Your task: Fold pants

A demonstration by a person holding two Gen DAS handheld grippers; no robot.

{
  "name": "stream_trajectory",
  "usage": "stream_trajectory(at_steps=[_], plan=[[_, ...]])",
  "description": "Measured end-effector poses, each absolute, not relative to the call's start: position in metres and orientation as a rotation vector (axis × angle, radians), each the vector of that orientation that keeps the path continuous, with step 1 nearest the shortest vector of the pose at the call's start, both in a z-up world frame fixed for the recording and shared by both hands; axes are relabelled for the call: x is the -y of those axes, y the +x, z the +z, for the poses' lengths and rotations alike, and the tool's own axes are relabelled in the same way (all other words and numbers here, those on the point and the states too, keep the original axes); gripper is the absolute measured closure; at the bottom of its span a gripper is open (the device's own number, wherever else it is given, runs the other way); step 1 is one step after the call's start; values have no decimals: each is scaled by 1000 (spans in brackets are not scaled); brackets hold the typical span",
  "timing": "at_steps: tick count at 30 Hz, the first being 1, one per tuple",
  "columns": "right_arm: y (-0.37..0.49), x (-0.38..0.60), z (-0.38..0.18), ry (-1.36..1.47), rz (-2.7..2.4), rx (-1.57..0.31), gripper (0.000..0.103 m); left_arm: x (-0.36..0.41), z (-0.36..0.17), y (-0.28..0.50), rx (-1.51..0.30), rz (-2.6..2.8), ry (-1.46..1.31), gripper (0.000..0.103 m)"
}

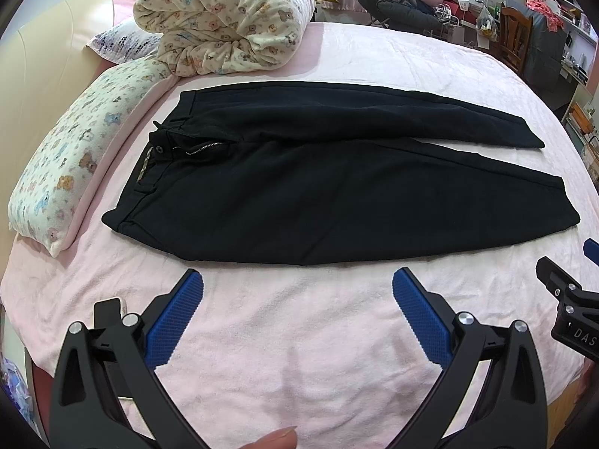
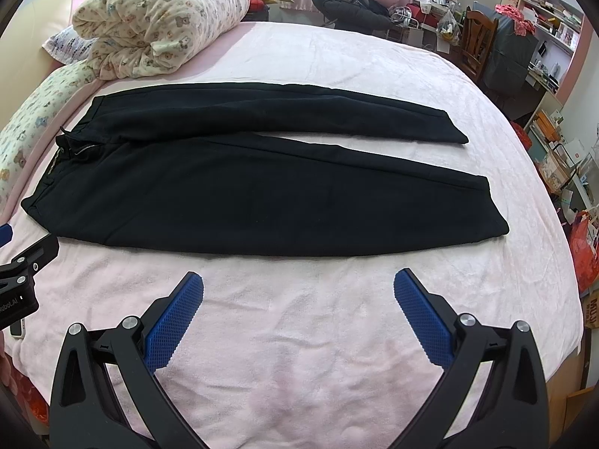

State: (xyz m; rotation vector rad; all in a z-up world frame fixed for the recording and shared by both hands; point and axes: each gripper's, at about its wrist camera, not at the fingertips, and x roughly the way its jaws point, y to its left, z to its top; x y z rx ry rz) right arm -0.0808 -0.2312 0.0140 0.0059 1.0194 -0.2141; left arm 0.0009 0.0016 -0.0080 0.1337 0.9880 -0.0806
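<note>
Pants (image 1: 318, 183), black, lie flat and unfolded across a pink bed cover (image 1: 292, 344), waistband to the left and both legs running out to the right. The fly is undone, its zipper (image 1: 202, 147) and a metal button showing at the waist. The far leg narrows to a cuff at the right; the near leg is broader and ends nearer the right edge of the bed, with a thin strip of pink showing between the two legs toward the cuffs.

Left gripper (image 1: 297, 288) hangs over bare cover just near of the pants, its blue pads (image 1: 176, 318) spread wide, holding nothing and not touching the fabric. Right gripper (image 2: 298, 288) sits likewise near of the pants, further toward the cuff end, its pads (image 2: 423, 321) also wide apart and empty. Each tool shows partly at the edge of the other's view.

A rolled quilt (image 1: 224, 18) printed with little bears is bundled at the far left, resting on a pillow (image 1: 71, 164) in the same print that runs along the left side of the bed. Beyond the far right of the bed stand a wooden chair (image 2: 479, 45) and cluttered shelves (image 2: 550, 11)
</note>
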Motion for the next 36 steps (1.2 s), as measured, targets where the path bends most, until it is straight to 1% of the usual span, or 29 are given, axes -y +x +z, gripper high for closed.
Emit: stream_trajectory(at_steps=[36], plan=[[-76, 233, 9, 14, -216, -1031, 1, -3, -13, 2, -1003, -80, 132, 2]])
